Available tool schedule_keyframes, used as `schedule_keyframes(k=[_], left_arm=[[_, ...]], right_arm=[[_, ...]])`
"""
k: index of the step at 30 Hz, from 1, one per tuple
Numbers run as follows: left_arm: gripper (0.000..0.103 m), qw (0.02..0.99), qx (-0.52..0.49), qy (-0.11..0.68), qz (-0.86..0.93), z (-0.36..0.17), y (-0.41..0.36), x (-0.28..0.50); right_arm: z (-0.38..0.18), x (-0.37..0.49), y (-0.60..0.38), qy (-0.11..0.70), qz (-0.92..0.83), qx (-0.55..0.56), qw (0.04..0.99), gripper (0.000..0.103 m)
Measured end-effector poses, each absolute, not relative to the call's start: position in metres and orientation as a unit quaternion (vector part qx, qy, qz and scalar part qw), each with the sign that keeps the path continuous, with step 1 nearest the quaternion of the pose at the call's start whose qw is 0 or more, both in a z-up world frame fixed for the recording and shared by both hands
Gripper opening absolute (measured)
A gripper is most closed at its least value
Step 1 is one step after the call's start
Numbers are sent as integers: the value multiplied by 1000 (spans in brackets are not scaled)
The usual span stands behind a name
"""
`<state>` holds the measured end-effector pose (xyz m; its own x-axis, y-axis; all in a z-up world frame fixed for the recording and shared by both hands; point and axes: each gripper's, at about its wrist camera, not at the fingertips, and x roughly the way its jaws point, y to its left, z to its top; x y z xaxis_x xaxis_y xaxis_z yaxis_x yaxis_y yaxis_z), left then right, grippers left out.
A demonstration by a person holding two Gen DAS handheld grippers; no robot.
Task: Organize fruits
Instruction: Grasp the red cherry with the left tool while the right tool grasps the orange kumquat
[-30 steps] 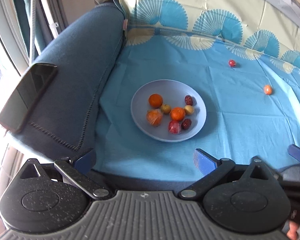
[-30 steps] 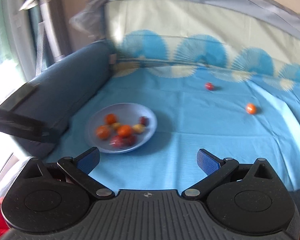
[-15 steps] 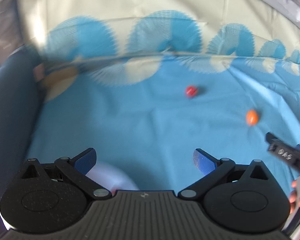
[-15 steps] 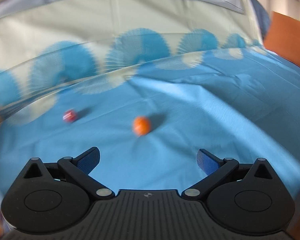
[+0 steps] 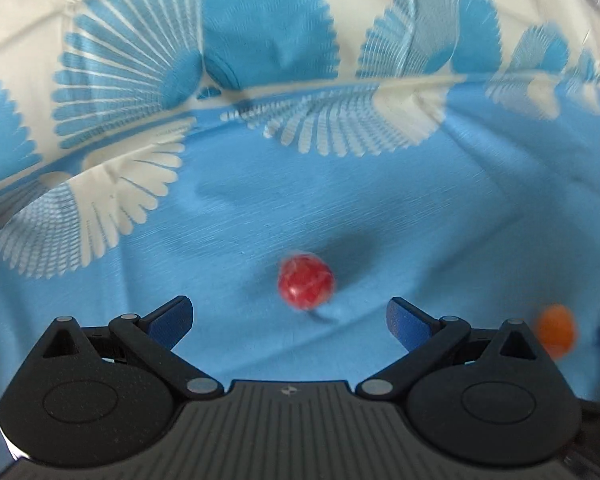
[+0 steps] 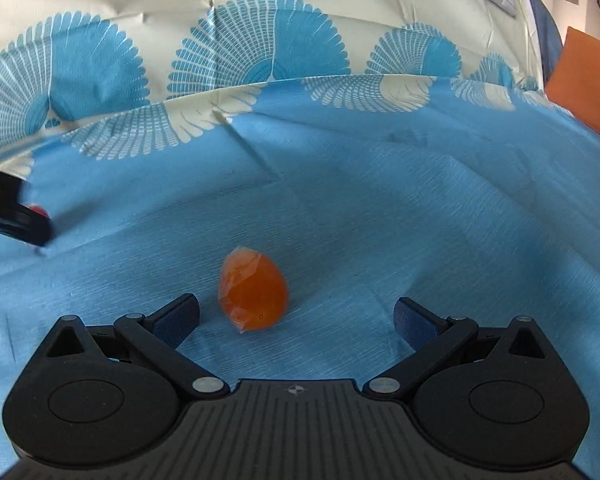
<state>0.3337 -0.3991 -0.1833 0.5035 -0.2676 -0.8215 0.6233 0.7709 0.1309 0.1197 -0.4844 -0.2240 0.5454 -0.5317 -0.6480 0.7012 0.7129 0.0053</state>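
Observation:
A small red wrapped fruit [image 5: 306,285] lies on the blue cloth just ahead of my left gripper [image 5: 288,318], which is open with the fruit a little beyond its fingertips. An orange wrapped fruit [image 6: 253,295] lies between the open fingers of my right gripper [image 6: 296,316], closer to the left finger and touching neither. That orange fruit [image 5: 555,330] also shows blurred at the right edge of the left wrist view. In the right wrist view the left gripper [image 6: 12,216] enters from the left, with the red fruit [image 6: 39,211] peeking beside it. The plate is out of view.
The blue cloth [image 6: 380,208] with a white and blue fan pattern rises into a backrest [image 6: 260,20] behind the fruits. An orange cushion [image 6: 588,88] stands at the far right.
Both grippers moved forward and down to the loose fruits. The plate left both views. The red fruit now sits just ahead of the left fingers, the orange one between the right fingers.

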Motion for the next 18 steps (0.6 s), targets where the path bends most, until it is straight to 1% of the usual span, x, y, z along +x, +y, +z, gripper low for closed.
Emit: schedule_keyframes(k=[2,8,9,10,11,12,13,14,18], left_arm=[[103,840,225,420,-259,-192,-403,339],[103,836,213,427,-269,-191,-399,348],[100,838,215,426,-264,-189,-399,347],[94,845,216,417,-257,-187,-399,345],[58,851,213,403,-262,-182,-397,341],[33,845,208,406,-280,-178,-397,338],[32,842,205,412,-282,-176,-397,336],[32,844,200,408,-285,-172,-396,332],[32,847,217,392,-286,-162,-391,316]], right_arm=[[-226,120,-482,314,-358,123,871,102],[-225,119,-482,311,-358,126,871,102],[-225,119,-481,310,-358,126,872,102],[-225,118,-482,311,-356,128,872,102],[-224,117,-483,310,-356,133,871,97],[-221,115,-483,304,-362,136,871,74],[-217,114,-484,299,-355,140,875,33],[-216,114,-485,299,-356,143,874,34],[-213,109,-491,280,-354,173,875,34]])
